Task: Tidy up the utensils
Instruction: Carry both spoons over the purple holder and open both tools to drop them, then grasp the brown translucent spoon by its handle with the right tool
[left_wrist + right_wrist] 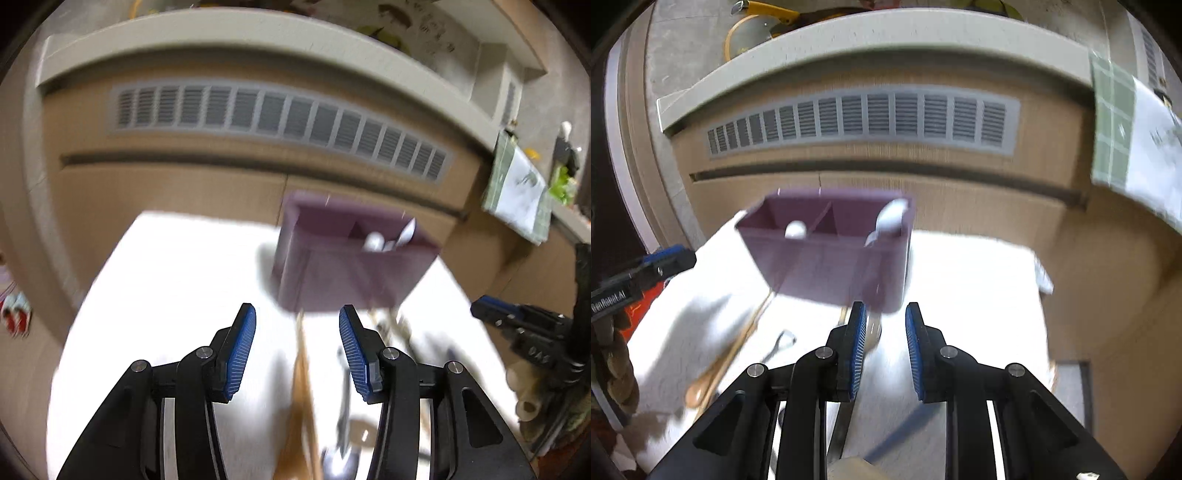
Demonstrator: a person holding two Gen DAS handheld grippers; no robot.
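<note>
A purple divided utensil holder [351, 262] stands on the white table [177, 280], with white utensils [388, 240] in it. It also shows in the right wrist view [831, 254], holding white spoons [890, 218]. My left gripper [297, 350] is open and empty above a wooden utensil [303, 398] and a metal utensil [345, 417] lying in front of the holder. My right gripper [885, 350] is open and empty just before the holder, over a metal utensil [873, 332]. A wooden spoon [727, 362] and a small metal utensil [781, 345] lie to its left.
A wooden cabinet with a grey vent grille [280, 118] and a pale counter top [886, 33] stands behind the table. A green and white cloth [1134, 144] hangs at the right. The other gripper shows at the side in each view [517, 325] [646, 273].
</note>
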